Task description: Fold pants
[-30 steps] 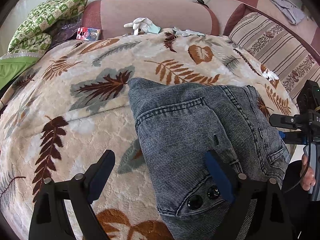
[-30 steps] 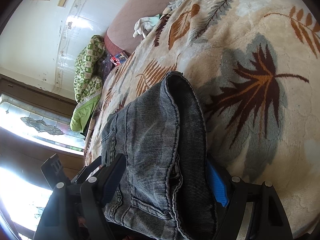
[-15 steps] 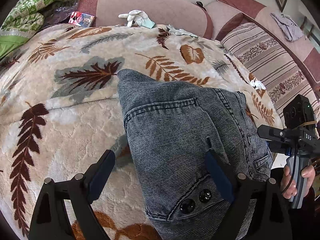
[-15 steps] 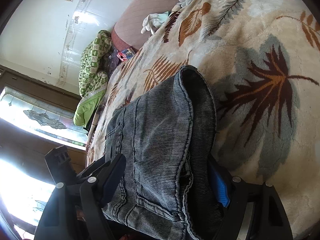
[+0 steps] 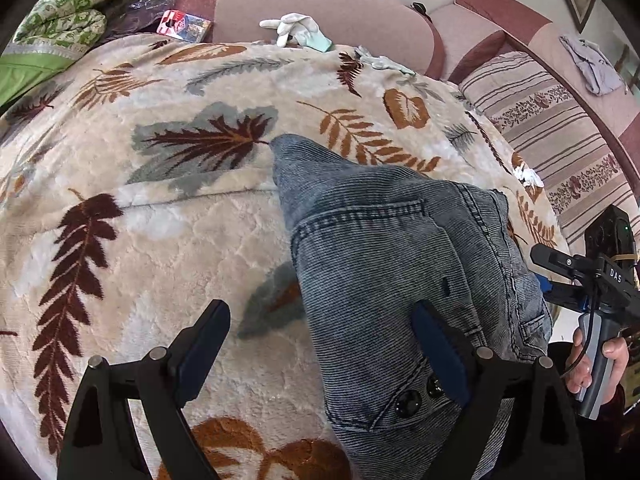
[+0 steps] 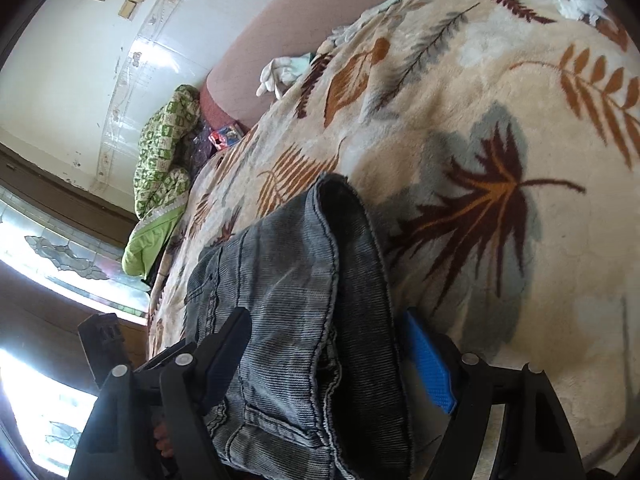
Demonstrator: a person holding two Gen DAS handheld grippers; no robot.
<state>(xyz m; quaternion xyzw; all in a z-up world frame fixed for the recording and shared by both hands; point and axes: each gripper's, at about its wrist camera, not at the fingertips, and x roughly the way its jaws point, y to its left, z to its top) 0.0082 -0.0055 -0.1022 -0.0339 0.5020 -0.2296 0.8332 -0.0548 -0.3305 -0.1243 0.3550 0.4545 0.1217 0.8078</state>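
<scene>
Folded jeans (image 5: 400,264) lying on leafy blanket (image 5: 140,240). Left tongs (image 5: 320,344) wide open, holding nothing. Right tongs (image 6: 324,352) wide open around jeans, not squeezing.

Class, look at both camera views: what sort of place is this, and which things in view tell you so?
Most likely a home living room: a pink sofa covered by a leaf-patterned blanket, a striped cushion and a stained-glass window, with denim pants being folded.

Leaf-print blanket (image 5: 168,240) covers the bed. White gloves (image 5: 294,30) at its far edge against a pink backrest (image 5: 320,4). Green patterned quilt (image 5: 72,4) and red packet (image 5: 185,26) far left, striped cushion (image 5: 560,136) right.
</scene>
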